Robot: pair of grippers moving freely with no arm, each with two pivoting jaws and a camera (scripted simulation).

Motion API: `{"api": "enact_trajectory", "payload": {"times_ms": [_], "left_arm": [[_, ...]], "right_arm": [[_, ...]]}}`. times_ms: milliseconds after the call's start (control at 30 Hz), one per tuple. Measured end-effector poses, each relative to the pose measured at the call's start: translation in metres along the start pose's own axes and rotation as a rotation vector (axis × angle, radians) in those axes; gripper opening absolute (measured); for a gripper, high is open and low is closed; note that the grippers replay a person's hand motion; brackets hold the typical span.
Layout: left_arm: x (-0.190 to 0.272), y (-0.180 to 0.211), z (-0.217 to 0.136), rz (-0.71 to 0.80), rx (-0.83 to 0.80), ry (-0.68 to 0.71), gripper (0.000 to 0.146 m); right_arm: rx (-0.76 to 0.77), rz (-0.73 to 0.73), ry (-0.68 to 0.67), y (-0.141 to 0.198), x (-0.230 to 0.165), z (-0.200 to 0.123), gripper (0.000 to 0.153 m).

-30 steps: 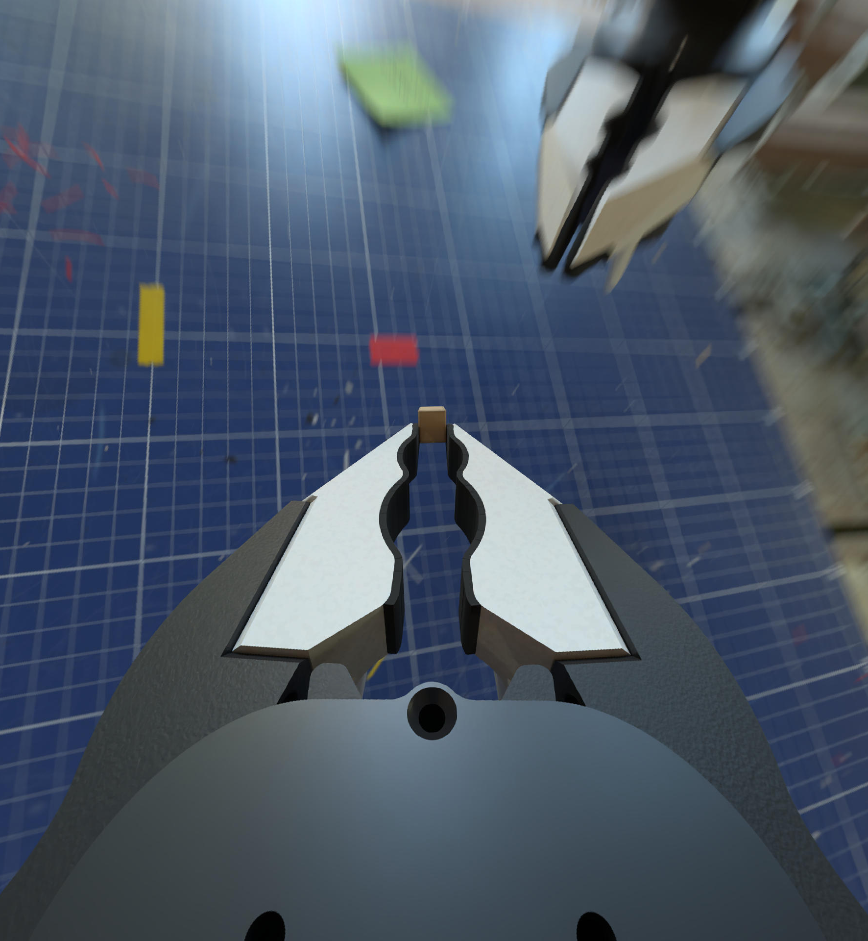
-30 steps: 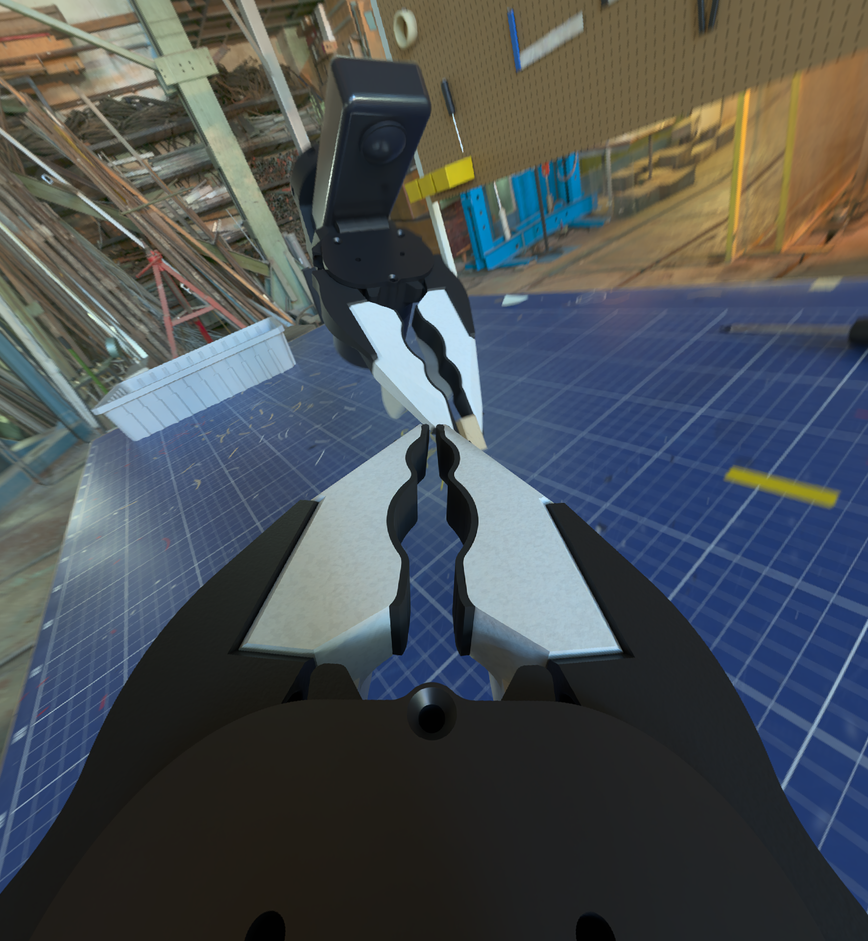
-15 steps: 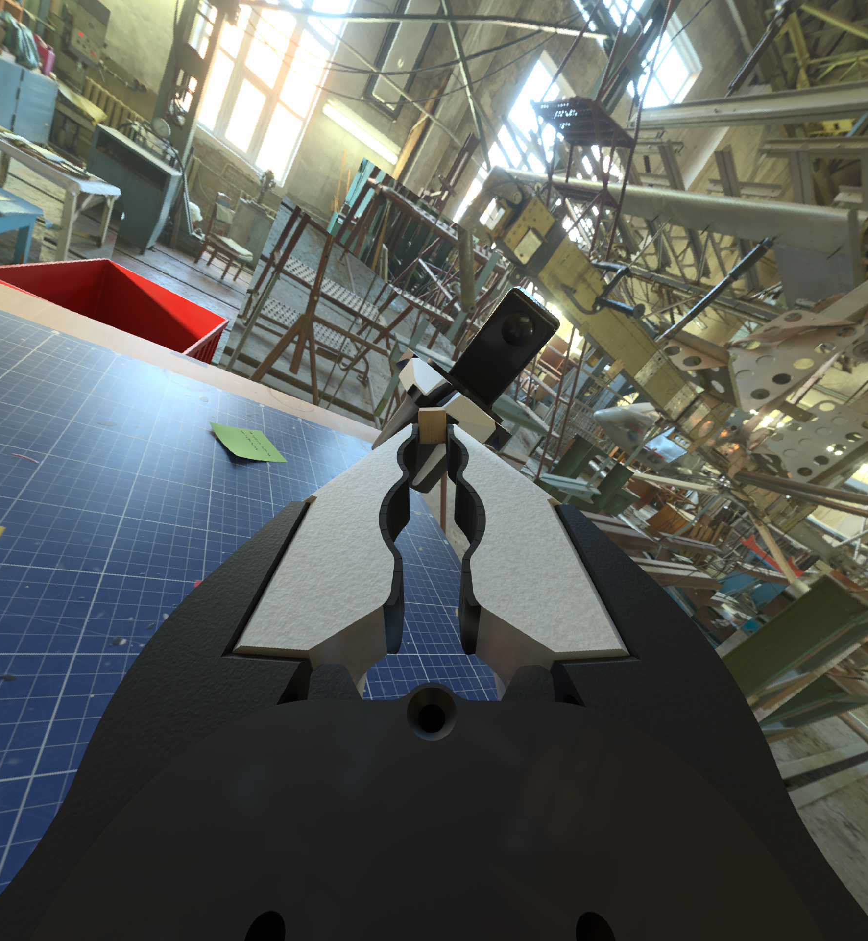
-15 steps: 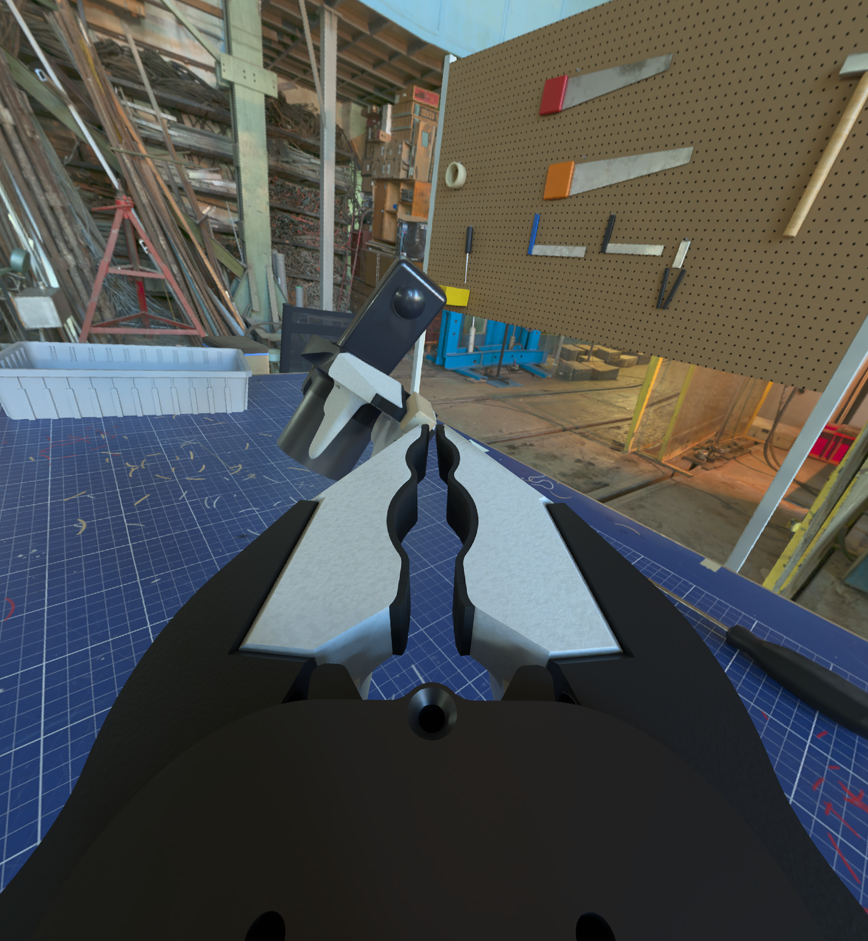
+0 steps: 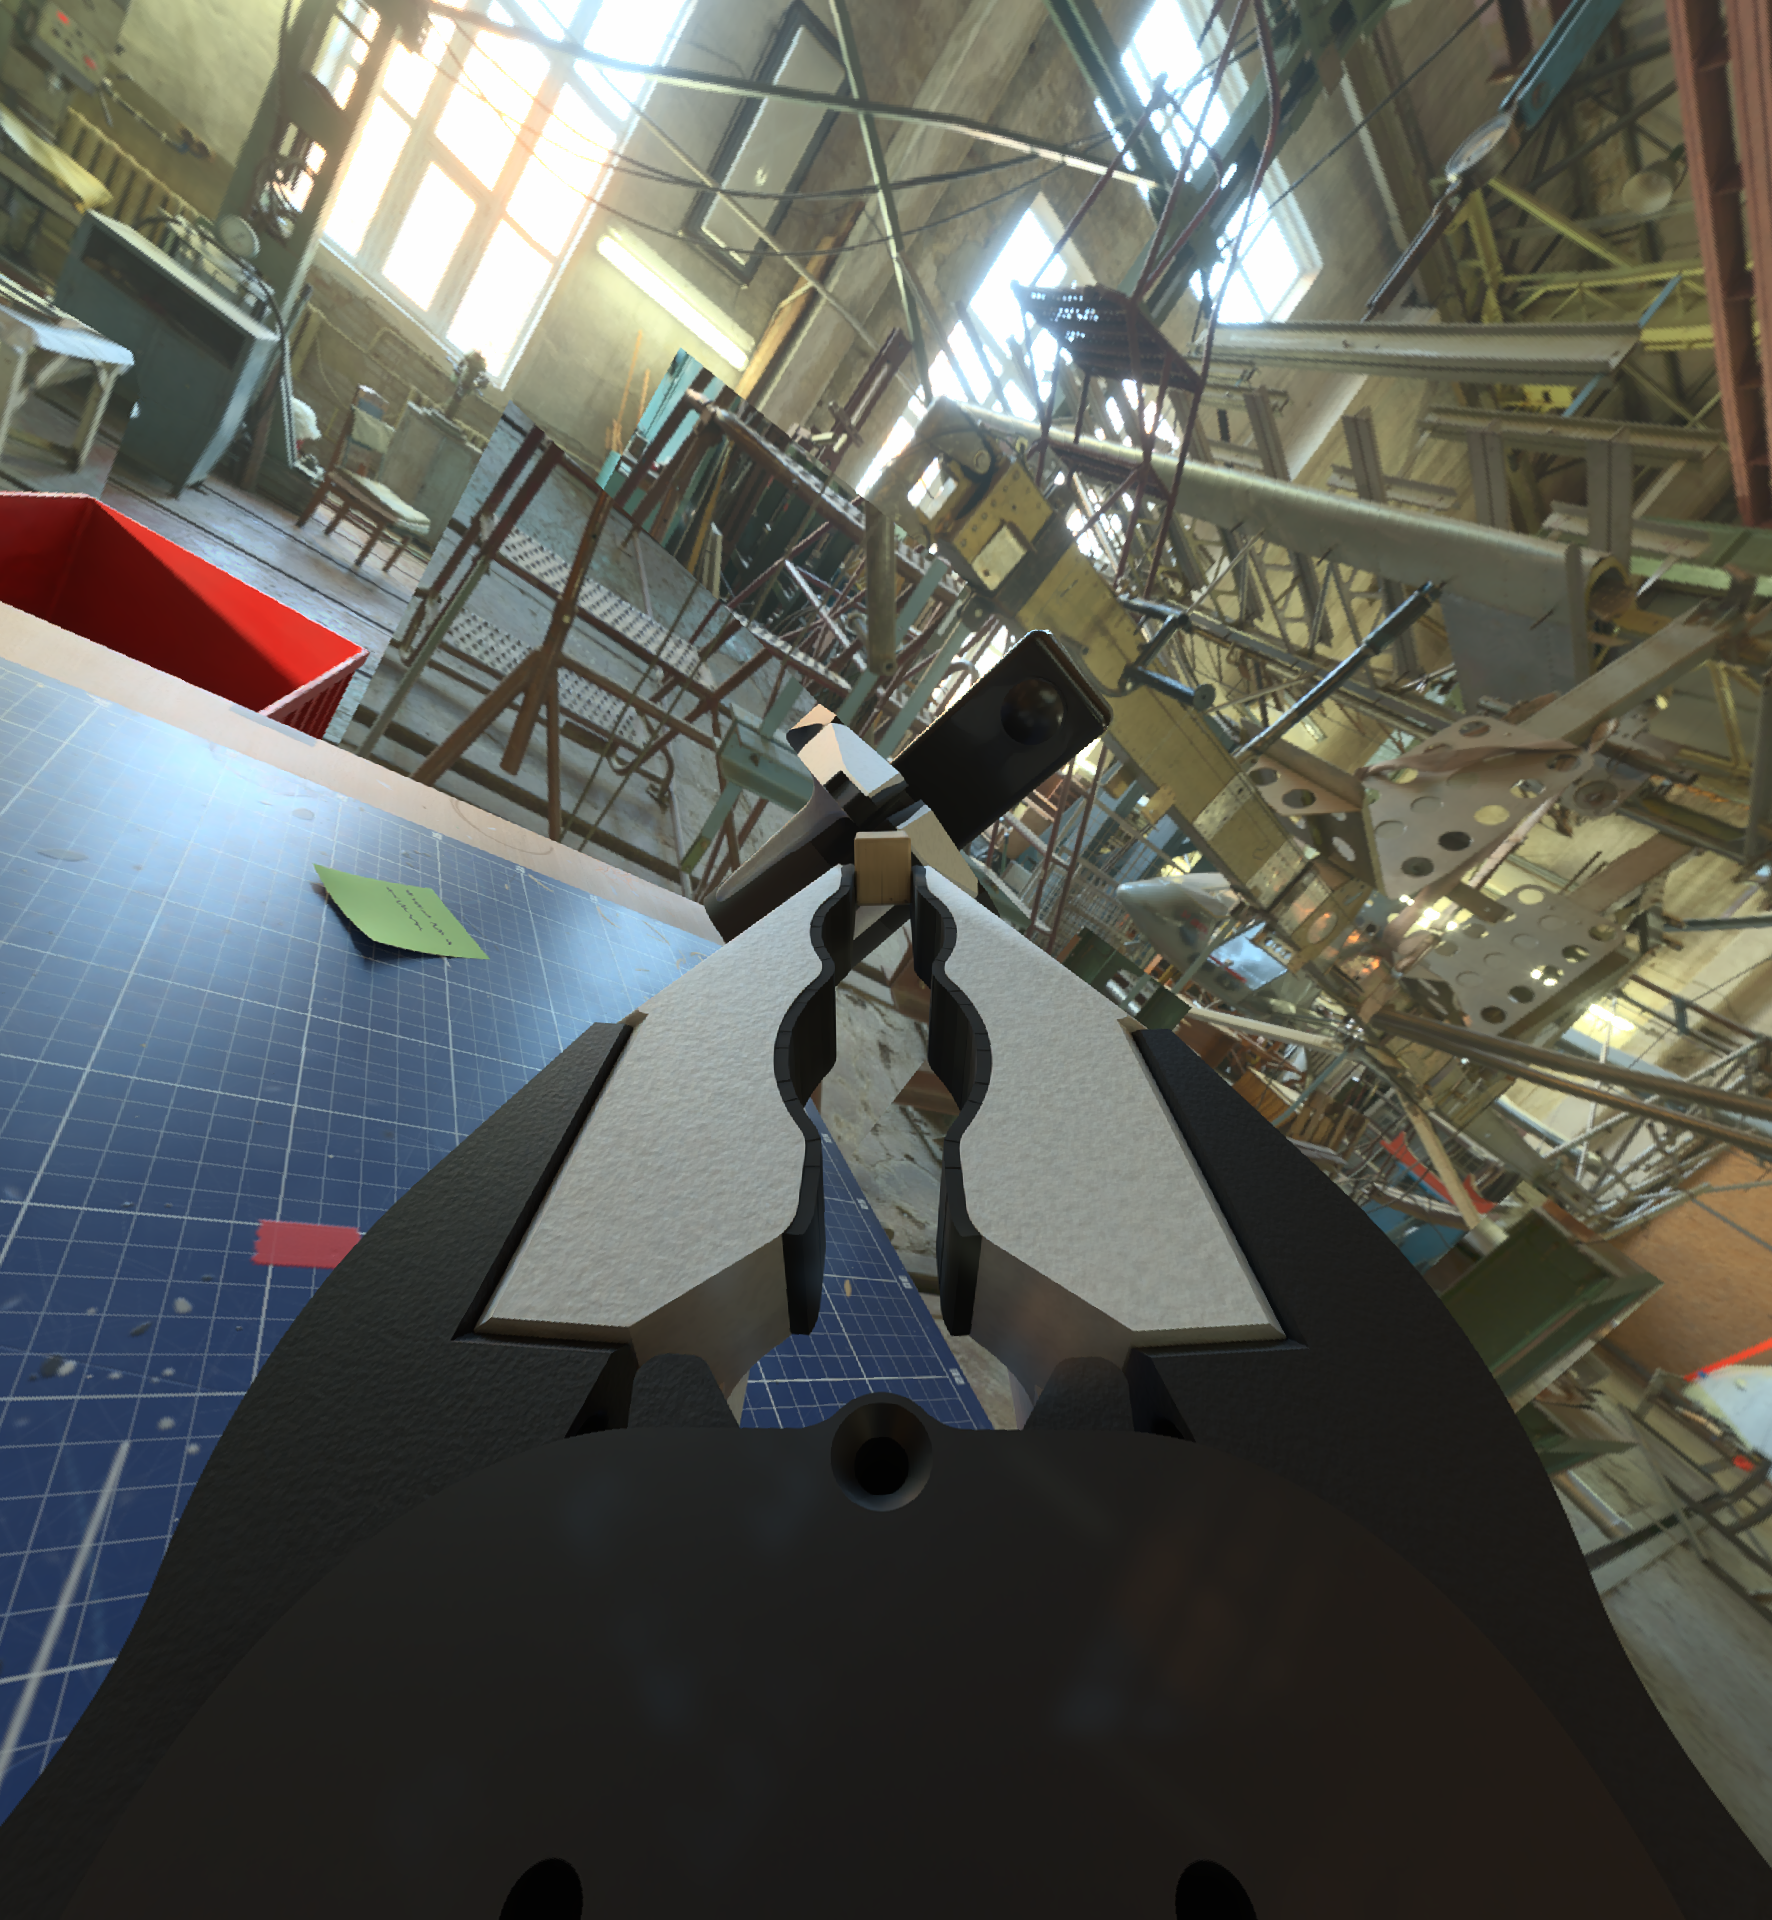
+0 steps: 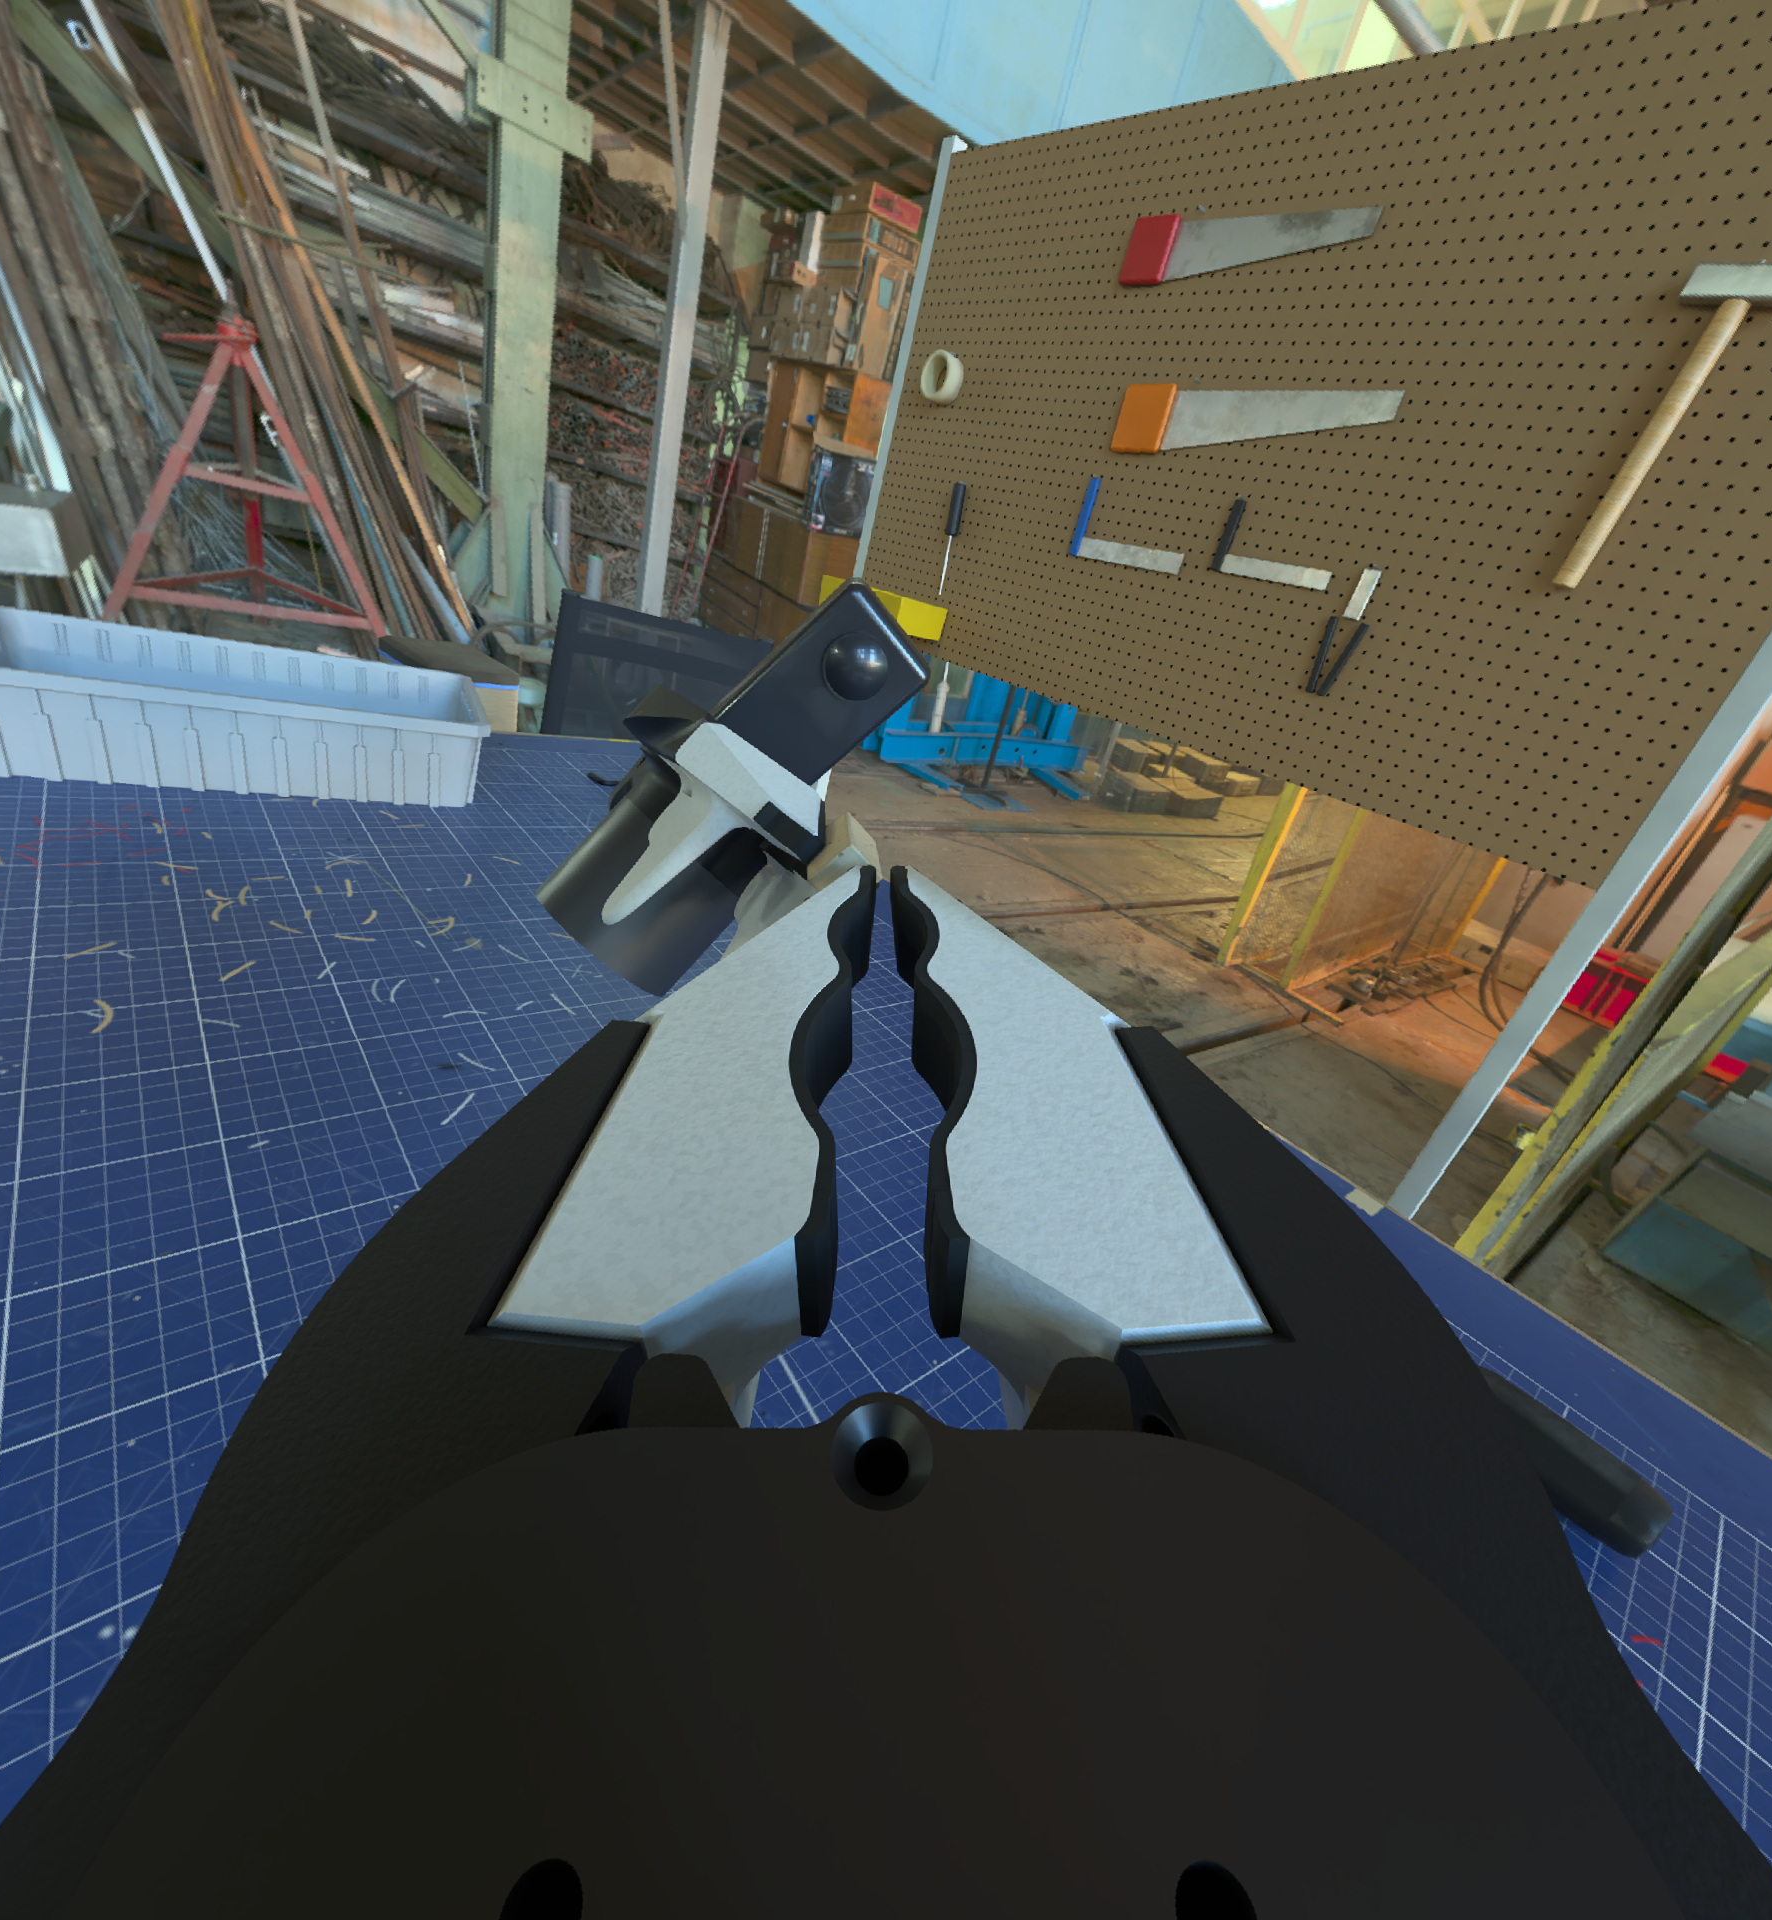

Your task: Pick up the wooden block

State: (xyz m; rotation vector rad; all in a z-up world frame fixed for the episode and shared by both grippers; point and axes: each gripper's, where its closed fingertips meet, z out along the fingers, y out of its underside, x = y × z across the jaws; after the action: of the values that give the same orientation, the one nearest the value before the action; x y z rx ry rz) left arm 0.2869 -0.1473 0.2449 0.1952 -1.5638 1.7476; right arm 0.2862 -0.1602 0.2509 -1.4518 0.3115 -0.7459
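Observation:
My left gripper (image 5: 882, 896) is shut on the small wooden block (image 5: 882, 864), which is pinched at the very fingertips and held in the air above the blue cutting mat (image 5: 134, 1039). My right gripper (image 6: 882, 883) is shut and holds nothing. The two grippers face each other tip to tip. The right gripper shows in the left wrist view (image 5: 861, 779) just behind the block. The left gripper shows in the right wrist view (image 6: 695, 842) with the block (image 6: 842, 840) at its tips, just left of my right fingertips.
A green note (image 5: 399, 914) and a red tape strip (image 5: 305, 1242) lie on the mat. A red bin (image 5: 134, 592) stands past its edge. A white tray (image 6: 196, 707) sits at the mat's far side, a pegboard (image 6: 1484, 623) with tools hangs beyond, and a black screwdriver handle (image 6: 1588, 1496) lies at right.
My left gripper has swung up from looking down at the mat to level, carrying the block off the mat. My right gripper has levelled too and now faces it closely.

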Motion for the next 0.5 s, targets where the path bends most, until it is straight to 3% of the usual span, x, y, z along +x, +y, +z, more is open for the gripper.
{"api": "enact_trajectory", "payload": {"times_ms": [233,500], "left_arm": [[0.0018,0.0012,0.0005,-0.019,0.009,0.022,0.010],[0.0022,0.0059,-0.0009,-0.021,-0.054,-0.001,0.010]], "right_arm": [[-0.013,-0.019,-0.024,0.0010,-0.0022,-0.0002,0.003],[-0.107,-0.201,-0.050,0.0029,-0.0062,-0.0001,0.003]]}}
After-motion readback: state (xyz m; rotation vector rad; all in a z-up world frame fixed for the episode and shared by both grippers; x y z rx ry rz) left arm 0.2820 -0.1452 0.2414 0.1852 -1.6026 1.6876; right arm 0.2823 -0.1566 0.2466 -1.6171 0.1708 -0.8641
